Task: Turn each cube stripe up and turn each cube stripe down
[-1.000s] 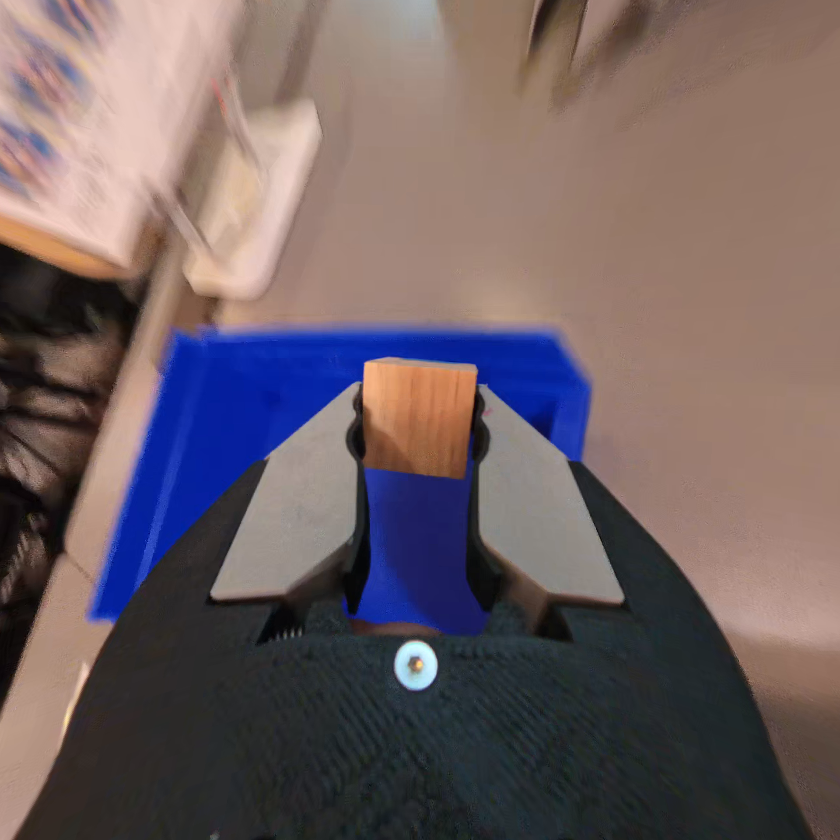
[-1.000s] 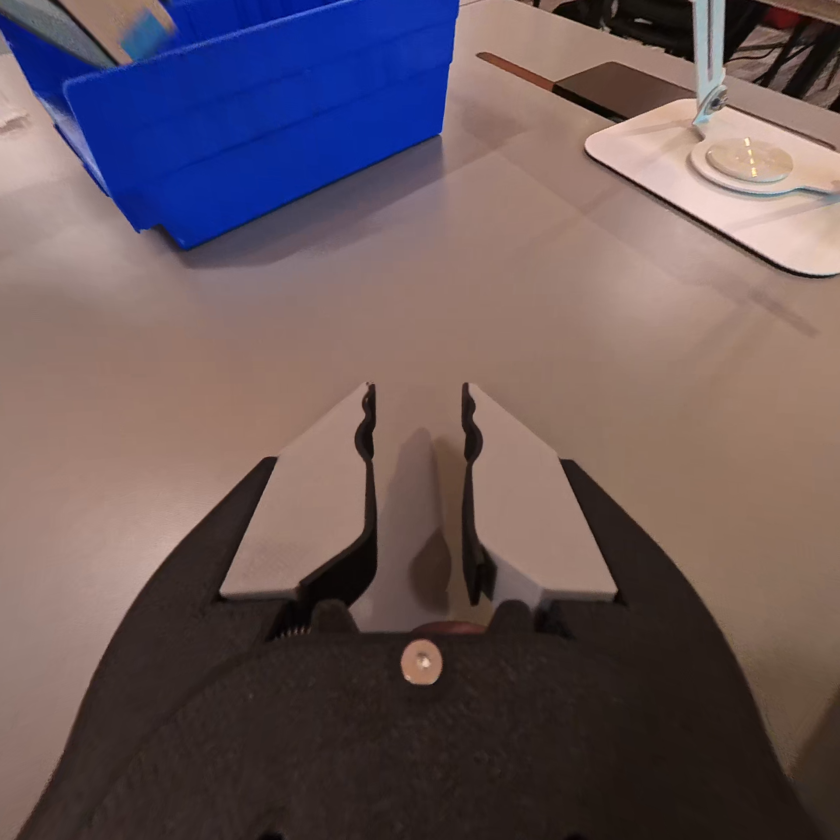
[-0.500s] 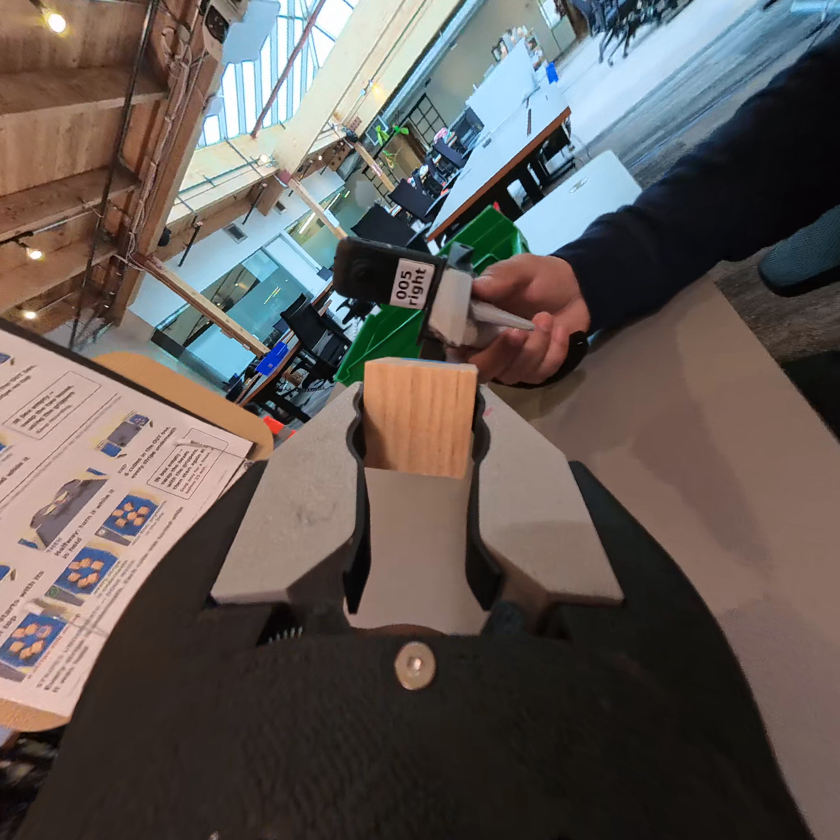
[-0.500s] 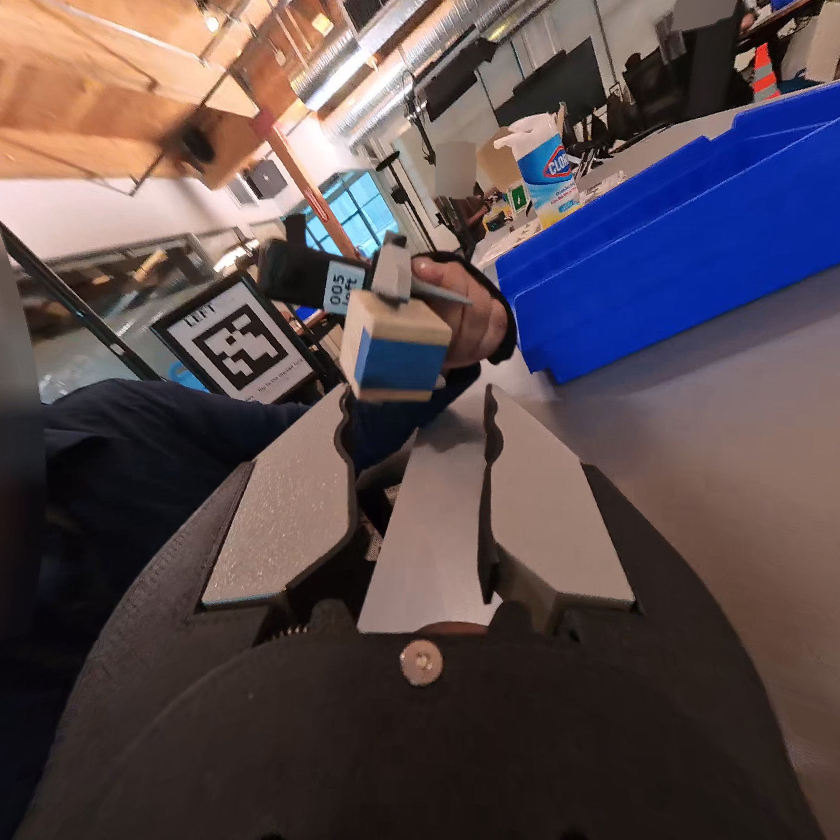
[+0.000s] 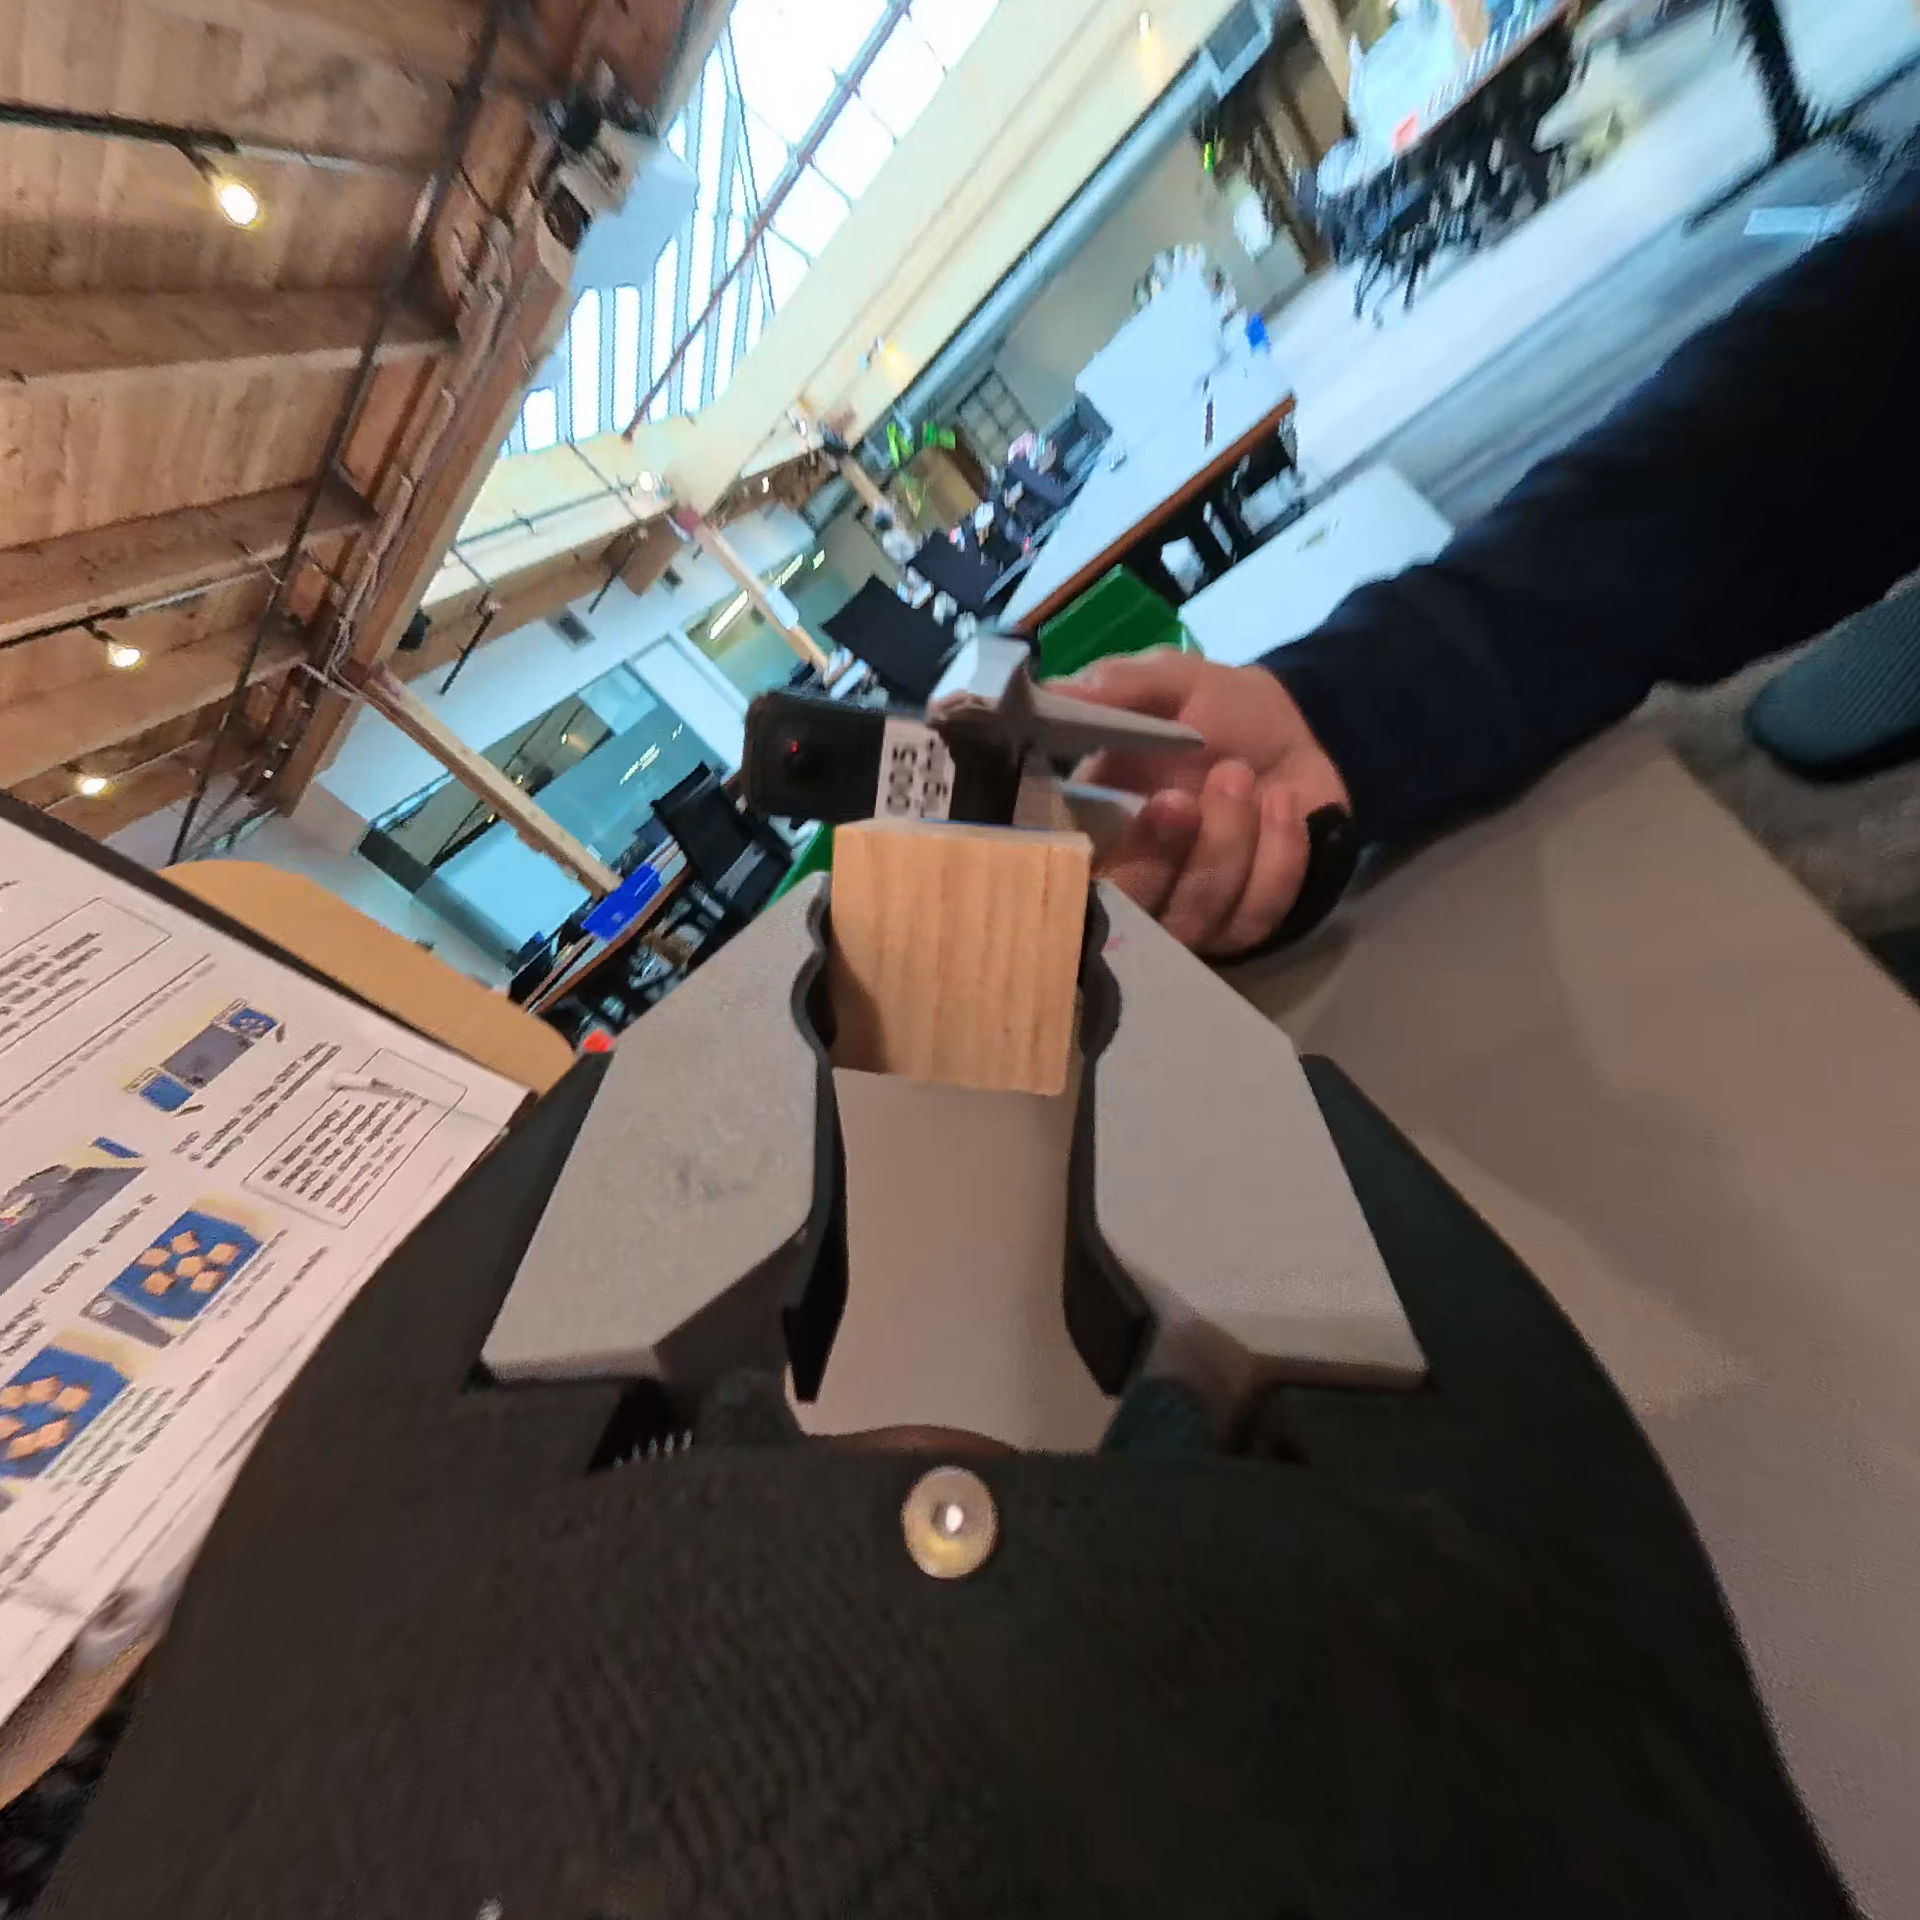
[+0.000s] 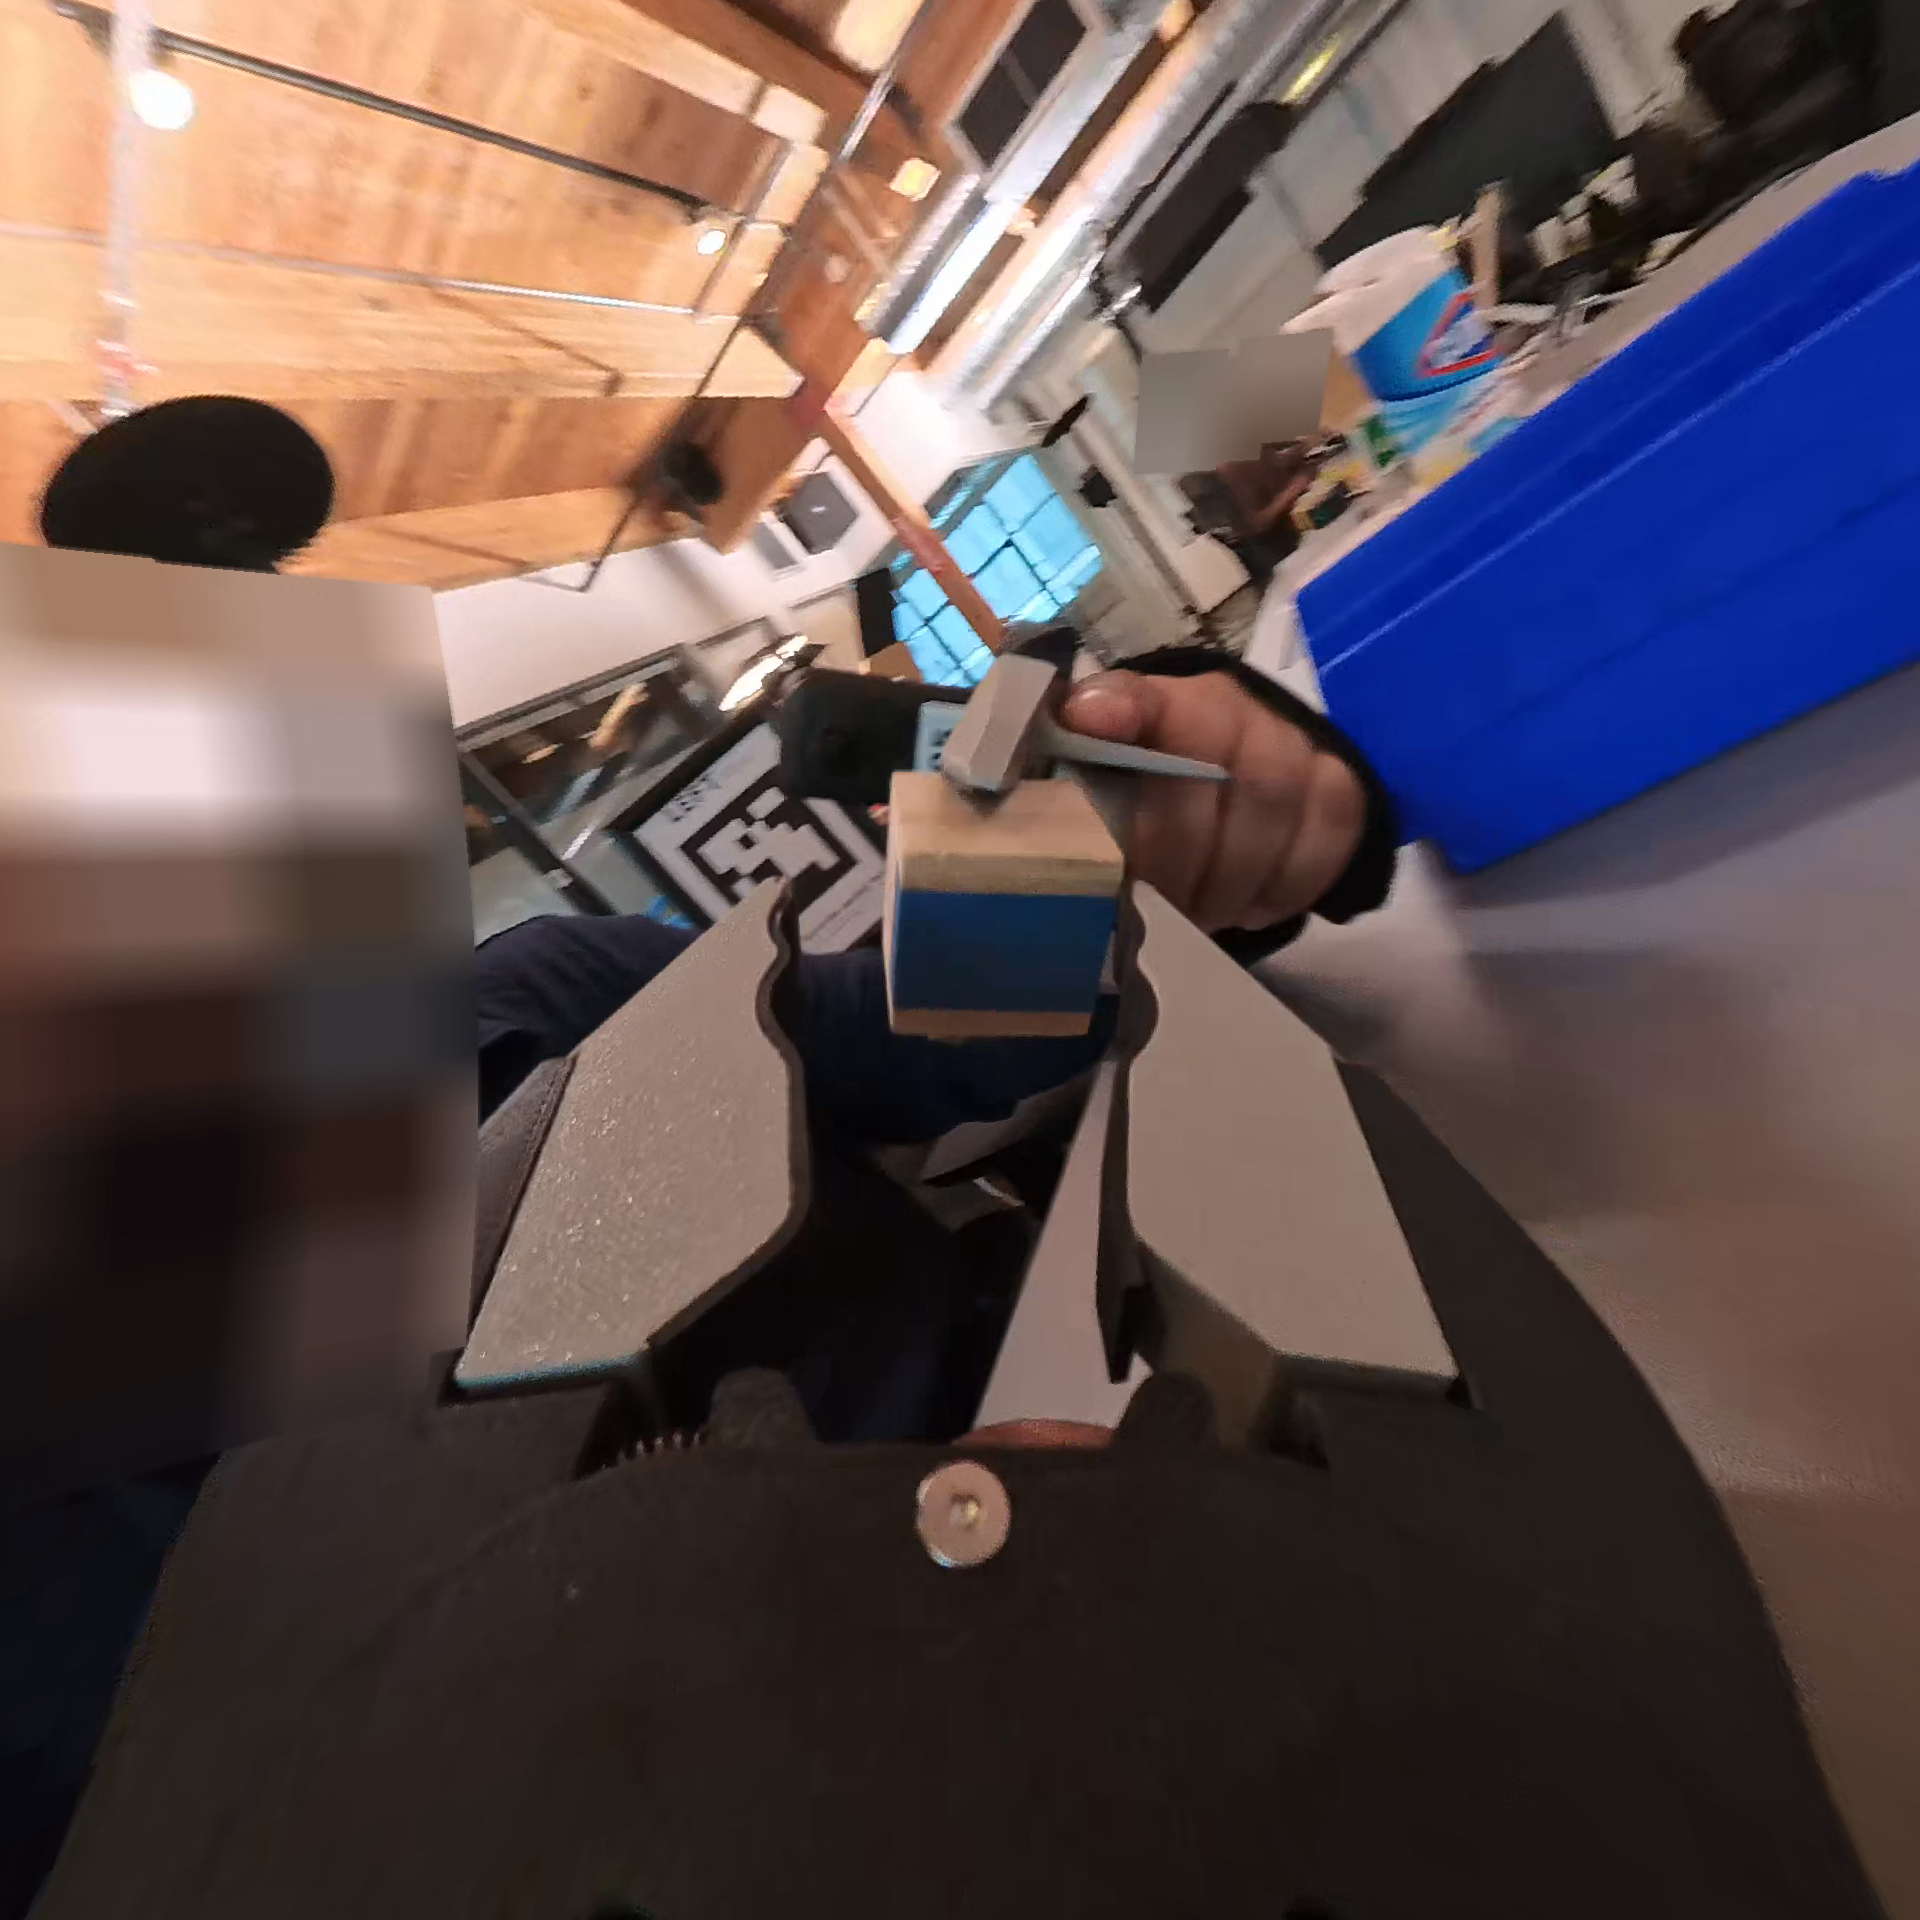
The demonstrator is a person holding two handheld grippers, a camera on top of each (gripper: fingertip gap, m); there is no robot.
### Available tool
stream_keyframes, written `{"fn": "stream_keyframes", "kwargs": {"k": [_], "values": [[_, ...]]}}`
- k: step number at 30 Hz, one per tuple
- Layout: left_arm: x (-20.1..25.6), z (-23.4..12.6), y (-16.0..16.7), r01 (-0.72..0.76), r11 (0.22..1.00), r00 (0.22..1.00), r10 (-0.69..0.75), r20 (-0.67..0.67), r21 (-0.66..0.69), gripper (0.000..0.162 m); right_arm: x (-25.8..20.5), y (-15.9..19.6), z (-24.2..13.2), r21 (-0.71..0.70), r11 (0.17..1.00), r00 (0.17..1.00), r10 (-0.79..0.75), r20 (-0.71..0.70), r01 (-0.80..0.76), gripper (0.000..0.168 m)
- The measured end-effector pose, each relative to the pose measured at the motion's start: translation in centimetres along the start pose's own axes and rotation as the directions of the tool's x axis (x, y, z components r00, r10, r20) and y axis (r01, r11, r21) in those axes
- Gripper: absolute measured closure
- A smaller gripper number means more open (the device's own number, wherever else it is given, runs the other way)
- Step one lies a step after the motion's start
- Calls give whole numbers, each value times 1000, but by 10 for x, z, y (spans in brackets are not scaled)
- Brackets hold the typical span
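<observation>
The small pale wooden cube with a blue stripe (image 5: pixel 956 961) is pinched right at the tips of the left gripper (image 5: pixel 954 971), held up in the air above the smooth grey tabletop (image 5: pixel 1558 1091). It's a cube, so no real long axis. In the left wrist view the face toward that camera is plain wood with the grain running up and down; in the right wrist view the blue band (image 6: pixel 995 951) faces the right gripper (image 6: pixel 961 971) and runs side to side, with bare wood strips above and below it.

The left gripper's grey, matte, wavy-edged fingers (image 5: pixel 717 1101) are closed snug against two opposite faces of the cube. The right gripper is spread wide with nothing in it; the cube sits just ahead of its tips, nearer its right finger (image 6: pixel 1226 1122), and I can't tell if it touches.

Beyond the cube, a hand (image 5: pixel 1236 800) in a dark navy sleeve holds the right gripper. Off to the left gripper's left is a printed instruction sheet (image 5: pixel 187 1195). A glossy blue plastic bin (image 6: pixel 1621 644) sits to the right gripper's upper right, well apart, with open table in between.
</observation>
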State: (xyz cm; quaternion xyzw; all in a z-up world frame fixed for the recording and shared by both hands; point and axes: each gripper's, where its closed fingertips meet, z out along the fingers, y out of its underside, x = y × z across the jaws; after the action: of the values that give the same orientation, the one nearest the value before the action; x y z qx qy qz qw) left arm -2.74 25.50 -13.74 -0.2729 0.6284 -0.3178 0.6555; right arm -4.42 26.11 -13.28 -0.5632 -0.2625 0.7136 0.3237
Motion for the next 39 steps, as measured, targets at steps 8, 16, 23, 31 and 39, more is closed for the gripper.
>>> {"fn": "stream_keyframes", "kwargs": {"k": [8, 16, 23, 31, 39], "values": [[2, 3, -10, 33, 997, 999, -34, 24, 71, 118, -7, 9, 12, -14, 997, 989, 73, 132, -72, 125], [-5, 9, 21, 81, 995, 991, -73, 112, -63, 114, 16, 1, -2, -3, 999, 993, -43, -108, 43, 126], [-14, 1, 26, 128, 990, 978, -115, 171, -66, 113, 6, -20, -30, 25, 969, 922, -228, -314, 248, 126], [-5, 3, 43, 81, 983, 987, -56, 150, -167, 117, -42, -41, -128, -104, 912, 586, -339, -736, 398, 126], [-1, 5, 44, 53, 980, 989, -26, 143, -193, 119, -32, -34, -310, -141, 983, 76, -151, -986, 120, 125]]}}
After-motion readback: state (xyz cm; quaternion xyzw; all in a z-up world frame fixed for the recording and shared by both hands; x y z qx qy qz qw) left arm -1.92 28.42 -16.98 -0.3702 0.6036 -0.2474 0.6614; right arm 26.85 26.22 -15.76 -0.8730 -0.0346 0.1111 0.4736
